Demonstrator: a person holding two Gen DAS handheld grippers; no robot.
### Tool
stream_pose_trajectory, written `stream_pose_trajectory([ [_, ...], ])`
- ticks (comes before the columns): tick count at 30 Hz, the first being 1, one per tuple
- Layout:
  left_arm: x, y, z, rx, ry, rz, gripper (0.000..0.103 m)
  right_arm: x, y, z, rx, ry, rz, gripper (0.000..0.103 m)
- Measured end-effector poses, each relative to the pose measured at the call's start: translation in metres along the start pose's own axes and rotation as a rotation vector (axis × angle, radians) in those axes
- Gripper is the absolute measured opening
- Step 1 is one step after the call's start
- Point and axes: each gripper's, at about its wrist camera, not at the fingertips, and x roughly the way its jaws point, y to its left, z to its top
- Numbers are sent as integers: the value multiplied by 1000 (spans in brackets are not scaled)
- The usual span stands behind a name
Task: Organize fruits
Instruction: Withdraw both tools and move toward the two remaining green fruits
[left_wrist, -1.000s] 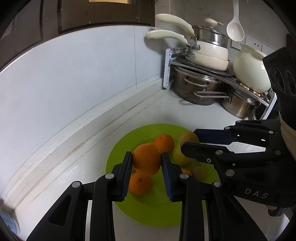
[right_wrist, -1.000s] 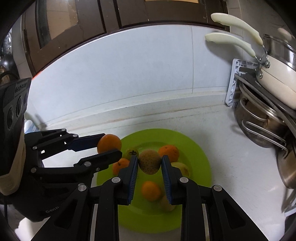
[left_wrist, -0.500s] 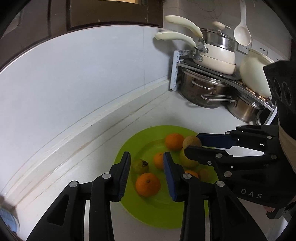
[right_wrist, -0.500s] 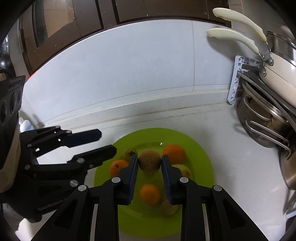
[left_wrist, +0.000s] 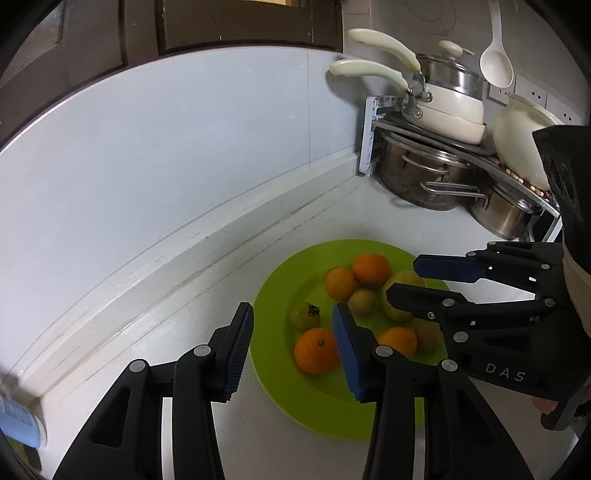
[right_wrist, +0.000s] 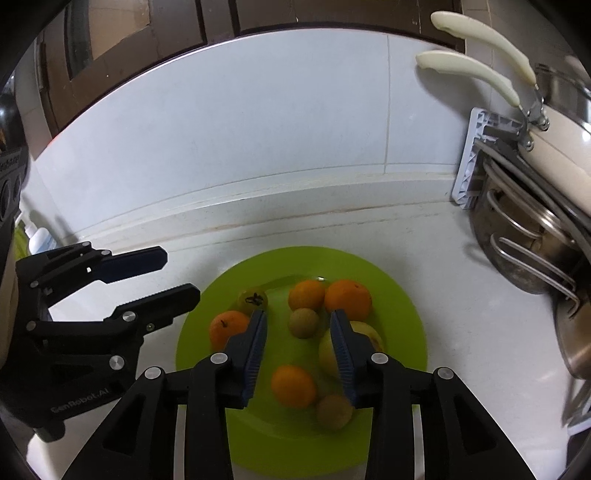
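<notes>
Fruits lie together on the green plate (right_wrist: 402, 354): four oranges (right_wrist: 293, 386), two small brown ones (right_wrist: 303, 323), a yellow-green one (left_wrist: 400, 308) (half hidden) and a dark-stemmed green one (left_wrist: 303, 315). Right gripper (right_wrist: 298, 345) hovers above them, fingers apart, empty. Left gripper (left_wrist: 293, 349) stands spread over the plate's rim. Pots (left_wrist: 424, 177) sit stacked on the rack nearby.

White counter (right_wrist: 436, 266) w/ green plate (right_wrist: 410, 317) sitting flat on it, near the back wall. Pot rack (left_wrist: 369, 140) stands on counter at far right corner, well apart from plate. Blue-label bottle (left_wrist: 18, 417) at left edge, partly cut off.
</notes>
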Motion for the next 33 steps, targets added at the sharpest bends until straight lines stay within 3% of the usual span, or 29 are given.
stream_pose_trajectory([
  [12, -48, -12, -9, -20, -73, 5, 58, -60, 11, -19, 1, -89, -45, 37],
  [23, -104, -40, -24, -19, -143, 1, 73, -120, 13, -46, 42, -184, -110, 58],
  [33, -133, -72, -39, -2, -169, -35, 81, -166, 6, -80, 54, -233, -188, 67],
])
